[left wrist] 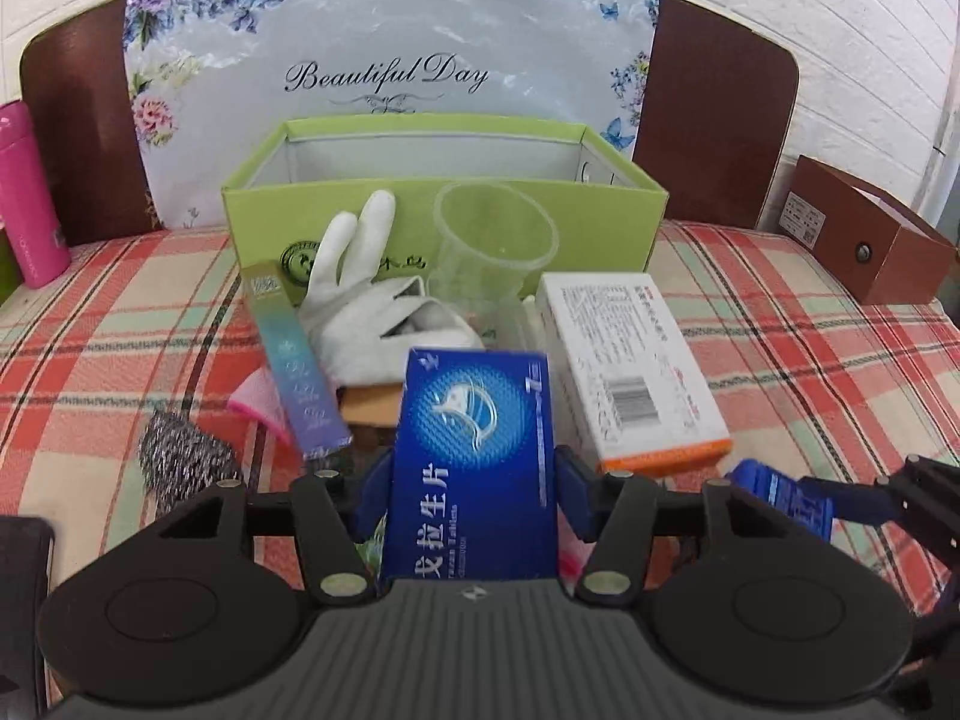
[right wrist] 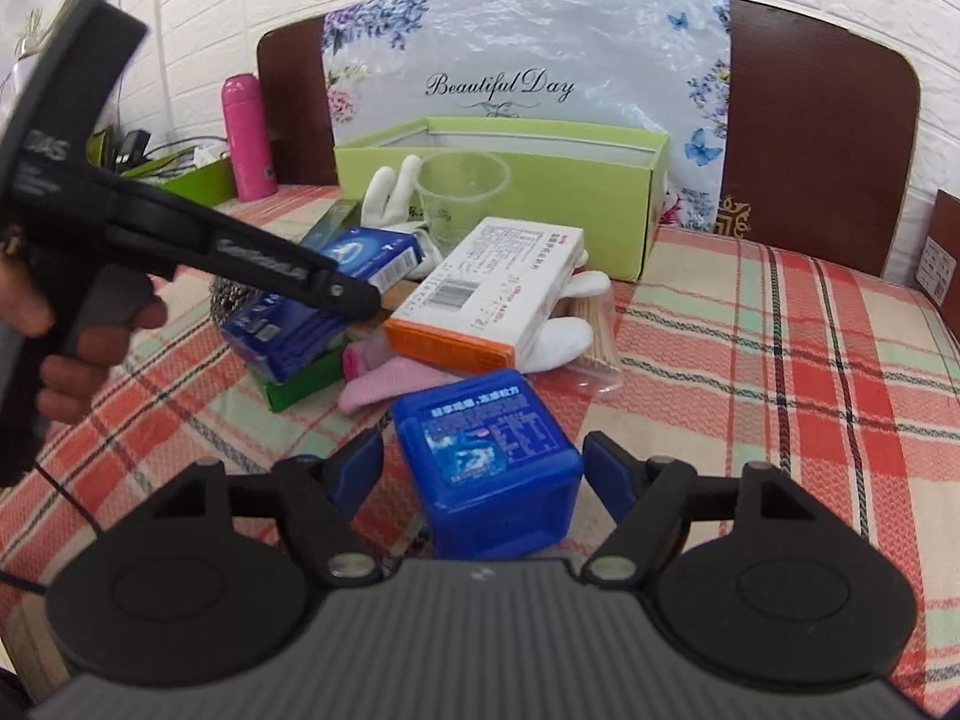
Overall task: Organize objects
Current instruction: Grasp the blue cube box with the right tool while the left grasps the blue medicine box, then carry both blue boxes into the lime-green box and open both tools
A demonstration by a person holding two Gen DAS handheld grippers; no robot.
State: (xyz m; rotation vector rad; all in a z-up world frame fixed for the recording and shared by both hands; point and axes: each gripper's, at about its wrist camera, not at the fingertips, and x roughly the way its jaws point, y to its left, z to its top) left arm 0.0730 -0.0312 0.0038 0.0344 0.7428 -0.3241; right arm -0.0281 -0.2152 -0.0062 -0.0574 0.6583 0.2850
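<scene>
My left gripper (left wrist: 474,480) is shut on a blue tablet box (left wrist: 474,450), its blue pads pressed against both long sides. In the right wrist view that box (right wrist: 288,330) hangs over the pile, held by a person's hand on the left tool. My right gripper (right wrist: 483,456) is shut on a blue plastic cube box (right wrist: 486,456), a finger at each side, low over the plaid cloth. Behind stands an open green cardboard box (left wrist: 444,222) (right wrist: 540,180). The pile holds a white-and-orange medicine box (right wrist: 486,306), a white glove (left wrist: 360,300) and a clear cup (left wrist: 492,240).
A slim gradient box (left wrist: 297,372), pink cloth (left wrist: 264,402) and steel scourer (left wrist: 180,456) lie left of the pile. A toothpick holder (right wrist: 594,330) lies on its right. A pink bottle (left wrist: 24,192) stands far left, a brown box (left wrist: 858,240) far right, a headboard behind.
</scene>
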